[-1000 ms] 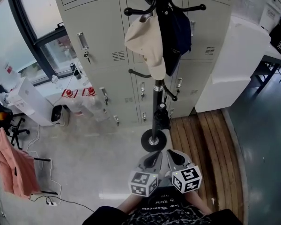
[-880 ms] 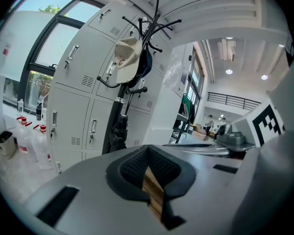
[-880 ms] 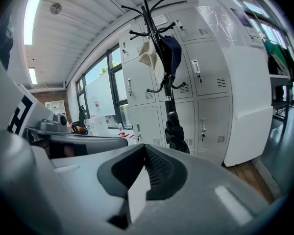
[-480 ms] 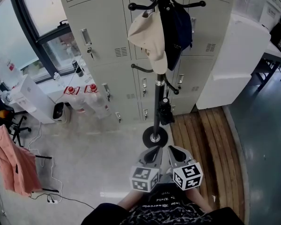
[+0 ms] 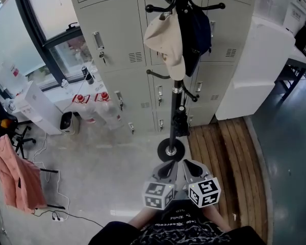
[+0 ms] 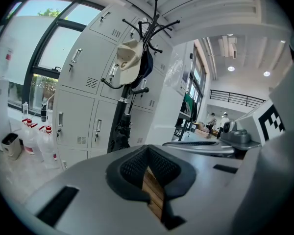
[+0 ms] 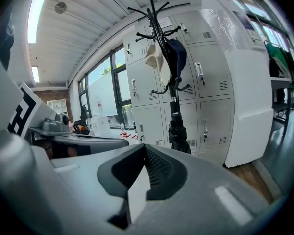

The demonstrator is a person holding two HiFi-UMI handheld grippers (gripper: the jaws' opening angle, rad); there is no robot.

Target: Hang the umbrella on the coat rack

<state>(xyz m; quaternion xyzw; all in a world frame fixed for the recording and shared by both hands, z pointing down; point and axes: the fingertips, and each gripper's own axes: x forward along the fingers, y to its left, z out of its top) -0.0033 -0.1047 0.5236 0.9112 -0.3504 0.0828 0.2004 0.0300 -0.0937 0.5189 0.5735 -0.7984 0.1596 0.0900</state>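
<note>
A black coat rack (image 5: pixel 174 101) stands on a round base in front of the lockers. A folded black umbrella (image 5: pixel 180 122) hangs low beside its pole; it also shows as the umbrella (image 6: pixel 121 131) in the left gripper view and the umbrella (image 7: pixel 178 131) in the right gripper view. A beige hat (image 5: pixel 166 40) and a dark cap (image 5: pixel 196 32) hang from upper hooks. My left gripper (image 5: pixel 167 168) and right gripper (image 5: pixel 188 168) sit side by side near my body, short of the base. Both are shut and hold nothing. The left gripper (image 6: pixel 146 155) and right gripper (image 7: pixel 145 155) point toward the rack.
Grey lockers (image 5: pixel 117 34) stand behind the rack, a white cabinet (image 5: pixel 255 70) to its right. A wooden platform (image 5: pixel 224 157) lies right of the base. Water bottles (image 5: pixel 94 108) sit by the window, and an orange garment (image 5: pixel 15 175) and floor cables (image 5: pixel 56 217) at left.
The head view has shifted slightly, so the rack and lockers sit a little further right in the picture. Both grippers stay shut in the same place.
</note>
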